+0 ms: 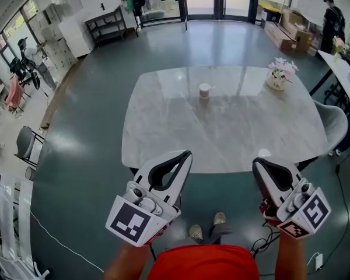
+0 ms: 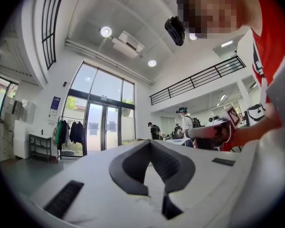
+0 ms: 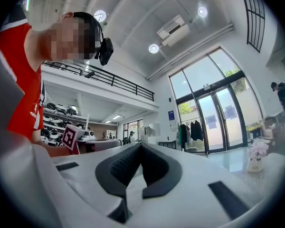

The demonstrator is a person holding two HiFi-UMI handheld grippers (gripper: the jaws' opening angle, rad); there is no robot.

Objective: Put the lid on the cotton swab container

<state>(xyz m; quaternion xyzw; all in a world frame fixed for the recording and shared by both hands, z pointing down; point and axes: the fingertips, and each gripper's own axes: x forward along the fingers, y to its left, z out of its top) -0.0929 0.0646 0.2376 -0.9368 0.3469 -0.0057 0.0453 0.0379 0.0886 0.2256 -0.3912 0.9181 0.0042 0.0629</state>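
The cotton swab container point(image 1: 205, 90), a small pale cylinder, stands upright near the middle of the marble table point(image 1: 181, 139). A small pale round thing point(image 1: 263, 153), perhaps the lid, lies at the table's front edge. My left gripper point(image 1: 187, 154) is shut and empty, held low in front of the table's near edge. My right gripper point(image 1: 257, 163) is also shut and empty, just beside that pale round thing. In the left gripper view the jaws point(image 2: 149, 141) are tilted up at the room. The right gripper view shows its jaws point(image 3: 140, 145) closed, with nothing between them.
A pot of pink flowers point(image 1: 278, 74) stands at the table's far right, also seen as the flower pot point(image 3: 255, 156). A grey chair point(image 1: 332, 124) sits at the right side. My feet point(image 1: 205, 231) are on the floor below. Other people stand far off.
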